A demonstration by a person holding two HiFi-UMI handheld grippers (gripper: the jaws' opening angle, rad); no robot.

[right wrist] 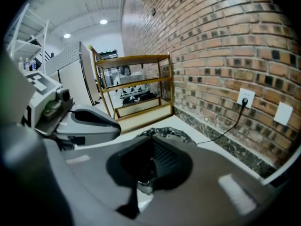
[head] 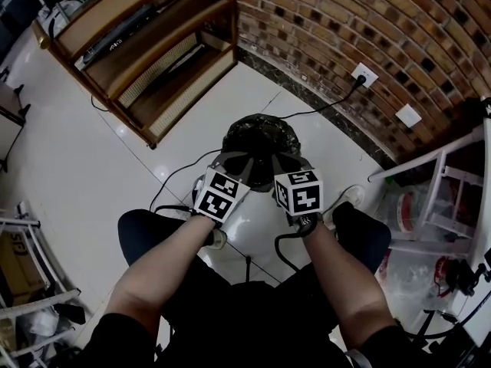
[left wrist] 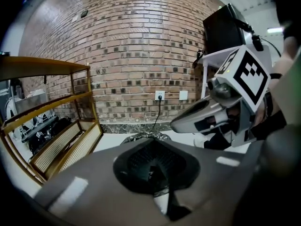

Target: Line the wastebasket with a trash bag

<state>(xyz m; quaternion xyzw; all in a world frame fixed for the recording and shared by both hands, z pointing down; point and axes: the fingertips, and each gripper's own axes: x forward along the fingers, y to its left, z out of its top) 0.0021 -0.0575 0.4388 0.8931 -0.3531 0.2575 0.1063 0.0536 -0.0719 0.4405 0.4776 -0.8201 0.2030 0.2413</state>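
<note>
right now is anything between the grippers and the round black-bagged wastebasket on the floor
Nothing visible. The left gripper and right gripper, both shut, hang at the rim of the round black-bagged wastebasket; the black cable lies beyond it.

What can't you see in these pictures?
1. Whether the left gripper or the right gripper pinches any trash bag film: in both gripper views the shut jaws hide their own tips.
2. The inside of the wastebasket: in the head view the bag and both grippers cover it.
3. The things on the wooden shelf: too small and blurred in every view.
</note>
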